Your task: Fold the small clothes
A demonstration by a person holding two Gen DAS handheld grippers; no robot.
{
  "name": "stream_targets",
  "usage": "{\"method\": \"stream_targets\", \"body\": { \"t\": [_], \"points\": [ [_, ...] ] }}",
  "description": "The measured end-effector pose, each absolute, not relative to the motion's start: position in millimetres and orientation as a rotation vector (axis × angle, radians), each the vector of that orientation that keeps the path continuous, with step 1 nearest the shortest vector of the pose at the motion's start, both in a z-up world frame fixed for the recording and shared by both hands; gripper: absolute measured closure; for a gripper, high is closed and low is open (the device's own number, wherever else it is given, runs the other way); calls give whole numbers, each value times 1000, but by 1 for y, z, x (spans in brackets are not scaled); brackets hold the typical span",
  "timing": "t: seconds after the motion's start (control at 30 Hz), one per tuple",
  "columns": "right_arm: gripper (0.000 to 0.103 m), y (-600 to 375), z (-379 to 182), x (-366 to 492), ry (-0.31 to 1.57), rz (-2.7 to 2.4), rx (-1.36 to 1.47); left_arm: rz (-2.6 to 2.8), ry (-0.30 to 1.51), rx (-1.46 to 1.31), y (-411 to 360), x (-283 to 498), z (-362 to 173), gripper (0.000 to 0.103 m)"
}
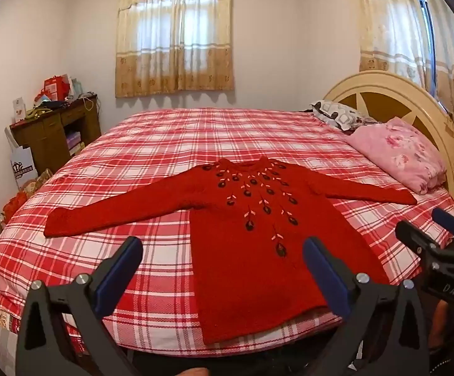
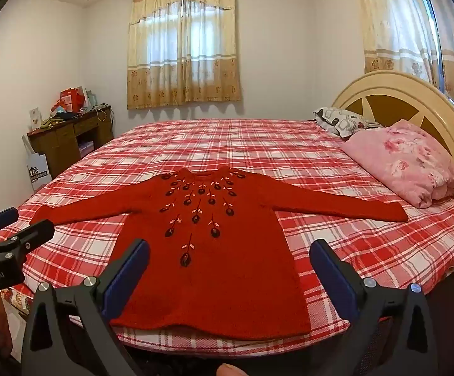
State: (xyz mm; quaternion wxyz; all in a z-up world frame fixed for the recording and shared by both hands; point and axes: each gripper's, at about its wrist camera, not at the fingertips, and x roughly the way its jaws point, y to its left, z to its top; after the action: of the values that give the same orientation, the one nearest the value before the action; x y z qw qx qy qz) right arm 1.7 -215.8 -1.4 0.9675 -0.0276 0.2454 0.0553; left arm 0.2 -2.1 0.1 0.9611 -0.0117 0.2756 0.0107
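A sweater (image 2: 214, 250) lies spread flat on the bed (image 2: 258, 144), pillows (image 2: 402, 163) to its right before the headboard (image 2: 414, 94).

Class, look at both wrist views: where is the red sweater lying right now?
The red sweater lies flat on the checked bed, near its front edge, sleeves spread wide; its right-hand cuff ends just short of the pink pillow.

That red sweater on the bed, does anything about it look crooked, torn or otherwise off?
Nothing stands out. The red sweater lies flat and face up on the checked bedspread, both sleeves spread out to the sides and the hem near the bed's front edge. No tear or stain shows.
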Motion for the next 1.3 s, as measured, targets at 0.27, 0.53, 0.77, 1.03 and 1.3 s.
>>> {"method": "stream_targets", "body": {
  "t": [0.27, 0.53, 0.77, 1.03, 1.3],
  "points": [
    [1, -220, -4, 2, 512, 119, -47, 31, 554, -53, 5, 2, -5, 0],
    [1, -219, -8, 5, 522, 117, -47, 44, 554, -57, 7, 1, -2, 0],
    [1, -219, -9, 3, 523, 121, -44, 61, 555, -53, 7, 2, -4, 0],
    [1, -220, -10, 3, 530, 124, -40, 73, 558, -53, 8, 3, -6, 0],
    [1, -221, -12, 5, 539, 127, -36, 71, 562, -55, 10, 3, -7, 0]
  ]
}}
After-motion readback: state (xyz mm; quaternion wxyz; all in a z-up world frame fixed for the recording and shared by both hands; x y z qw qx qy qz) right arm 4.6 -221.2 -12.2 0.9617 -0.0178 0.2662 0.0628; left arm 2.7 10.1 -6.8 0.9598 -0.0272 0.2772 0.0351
